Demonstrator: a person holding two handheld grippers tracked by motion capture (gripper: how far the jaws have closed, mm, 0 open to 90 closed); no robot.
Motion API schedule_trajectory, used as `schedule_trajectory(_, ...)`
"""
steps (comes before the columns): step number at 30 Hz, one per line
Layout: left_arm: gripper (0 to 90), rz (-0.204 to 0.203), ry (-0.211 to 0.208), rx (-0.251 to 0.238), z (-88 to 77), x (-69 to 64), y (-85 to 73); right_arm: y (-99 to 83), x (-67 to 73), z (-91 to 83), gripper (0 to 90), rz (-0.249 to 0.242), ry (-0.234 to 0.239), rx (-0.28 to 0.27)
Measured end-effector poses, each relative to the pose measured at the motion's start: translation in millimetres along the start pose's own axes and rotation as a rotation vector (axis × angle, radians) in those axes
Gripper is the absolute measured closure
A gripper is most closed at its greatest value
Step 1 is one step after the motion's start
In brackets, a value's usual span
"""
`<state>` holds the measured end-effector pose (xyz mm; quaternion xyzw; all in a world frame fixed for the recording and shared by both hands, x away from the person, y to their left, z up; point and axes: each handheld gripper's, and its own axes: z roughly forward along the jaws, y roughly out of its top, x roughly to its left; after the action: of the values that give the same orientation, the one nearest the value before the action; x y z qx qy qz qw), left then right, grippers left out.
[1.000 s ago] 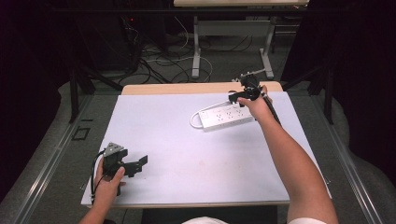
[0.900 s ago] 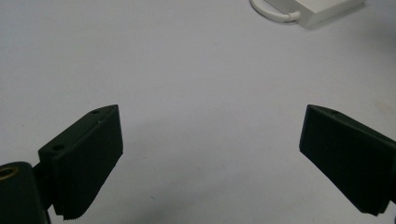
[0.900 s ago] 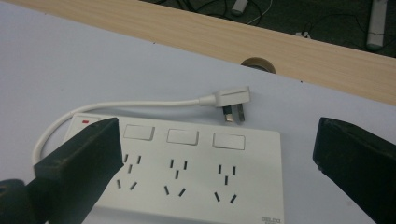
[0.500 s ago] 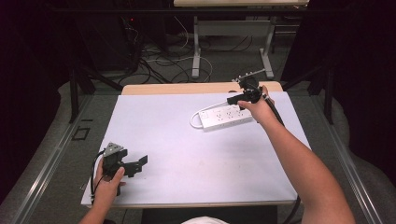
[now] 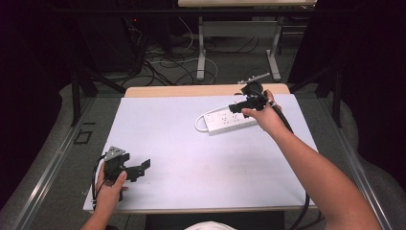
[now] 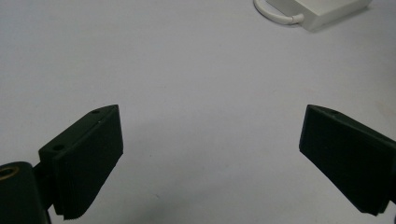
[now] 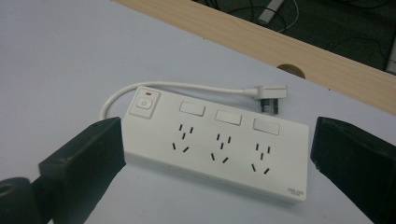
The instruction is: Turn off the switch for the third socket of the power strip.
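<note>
The right tool (image 5: 242, 103), jaws spread, has drawn slightly nearer the white plastic three-socket power strip (image 5: 229, 121) on the white worktop (image 5: 191, 158)'s far right; the left tool (image 5: 139, 168) stays spread, near-left, unmoved.

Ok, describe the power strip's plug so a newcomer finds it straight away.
Start at the white mat covering the table, then go to the white power strip at its far right. A thin white cable loops from the strip's switch end and runs along its far side to the plug, lying unplugged near the wooden edge.
</note>
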<state>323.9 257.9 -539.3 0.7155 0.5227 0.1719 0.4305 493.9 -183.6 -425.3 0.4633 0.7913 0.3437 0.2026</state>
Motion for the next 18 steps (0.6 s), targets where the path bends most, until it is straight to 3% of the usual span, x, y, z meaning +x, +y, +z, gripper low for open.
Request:
schedule_trajectory(8, 6.5, 0.011, -0.004, 0.015, -1.9, -0.1, -0.1, -8.0, 13.4, -13.9, 5.1, -0.026, 0.022, -0.018)
schedule_trajectory(10, 6.5, 0.006, -0.002, -0.004, -1.6, -0.6, -0.2, -11.3, 14.9, -15.9, 5.3, -0.033, 0.028, -0.023)
schedule_trajectory(18, 6.5, 0.020, -0.010, -0.004, -2.2, -3.4, 0.0, -32.0, 19.8, -24.4, 5.8, -0.012, 0.051, -0.030)
